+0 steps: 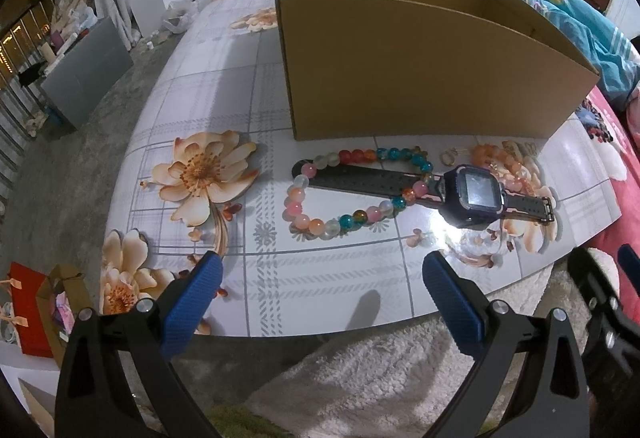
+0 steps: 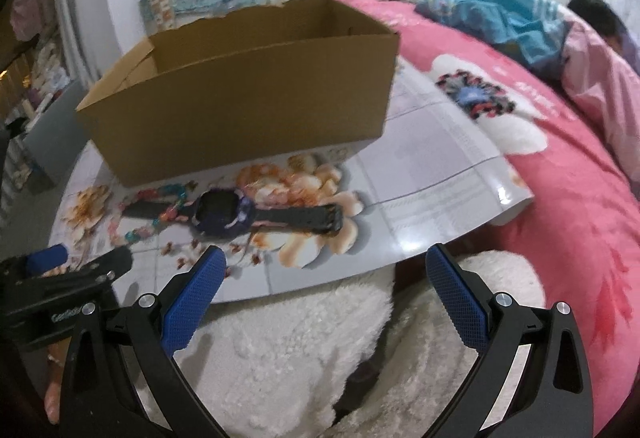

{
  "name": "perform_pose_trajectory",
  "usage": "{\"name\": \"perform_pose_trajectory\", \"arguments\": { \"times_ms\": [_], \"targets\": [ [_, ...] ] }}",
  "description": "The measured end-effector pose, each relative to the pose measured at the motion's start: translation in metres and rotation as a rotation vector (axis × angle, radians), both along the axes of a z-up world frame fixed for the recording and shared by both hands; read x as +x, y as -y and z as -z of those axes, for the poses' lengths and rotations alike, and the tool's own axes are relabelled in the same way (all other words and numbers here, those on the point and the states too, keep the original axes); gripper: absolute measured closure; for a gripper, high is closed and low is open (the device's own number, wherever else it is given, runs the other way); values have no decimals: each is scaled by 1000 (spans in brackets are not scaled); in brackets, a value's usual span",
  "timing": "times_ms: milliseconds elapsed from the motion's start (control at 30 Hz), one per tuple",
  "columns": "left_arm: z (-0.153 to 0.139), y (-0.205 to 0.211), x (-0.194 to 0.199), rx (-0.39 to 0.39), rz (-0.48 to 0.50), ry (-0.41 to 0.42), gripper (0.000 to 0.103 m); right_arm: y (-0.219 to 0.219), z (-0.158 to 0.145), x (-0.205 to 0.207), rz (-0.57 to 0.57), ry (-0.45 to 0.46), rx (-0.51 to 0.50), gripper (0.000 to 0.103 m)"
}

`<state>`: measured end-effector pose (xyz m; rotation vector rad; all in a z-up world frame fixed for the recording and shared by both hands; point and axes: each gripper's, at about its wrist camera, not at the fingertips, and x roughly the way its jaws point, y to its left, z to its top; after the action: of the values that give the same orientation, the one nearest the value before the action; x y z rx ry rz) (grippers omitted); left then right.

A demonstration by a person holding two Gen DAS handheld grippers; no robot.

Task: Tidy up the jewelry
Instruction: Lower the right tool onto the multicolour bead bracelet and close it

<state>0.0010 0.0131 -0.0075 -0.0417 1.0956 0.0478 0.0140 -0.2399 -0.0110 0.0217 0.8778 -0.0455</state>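
Bead bracelet point(image 1: 356, 193) lies on counter point(image 1: 320, 278) before cardboard box point(image 1: 420, 77), draped over smartwatch point(image 1: 476, 193) strap. My left gripper point(image 1: 322, 270) and right gripper point(image 2: 326, 264): jaws apart, holding nothing, near counter edge.

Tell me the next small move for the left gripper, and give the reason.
Probably ease the left gripper forward and down over the bead bracelet. It is open and holds nothing, the bracelet lies straight ahead, partly overlapping the watch strap, and the cardboard box behind it looks empty.
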Motion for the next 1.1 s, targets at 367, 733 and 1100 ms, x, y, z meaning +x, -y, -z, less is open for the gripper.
{"name": "perform_pose_trajectory", "arguments": {
  "times_ms": [367, 733, 1100],
  "targets": [
    [-7, -57, 7, -282, 116, 178, 5, -14, -20, -5, -109, 175, 169, 7],
    [-8, -93, 19, -398, 264, 218, 5, -54, -10, 25, -299, 78, 382, 32],
    [0, -68, 19, -215, 424, 230, 25, -75, 6, 85, -428, -140, 371, 86]
  ]
}}
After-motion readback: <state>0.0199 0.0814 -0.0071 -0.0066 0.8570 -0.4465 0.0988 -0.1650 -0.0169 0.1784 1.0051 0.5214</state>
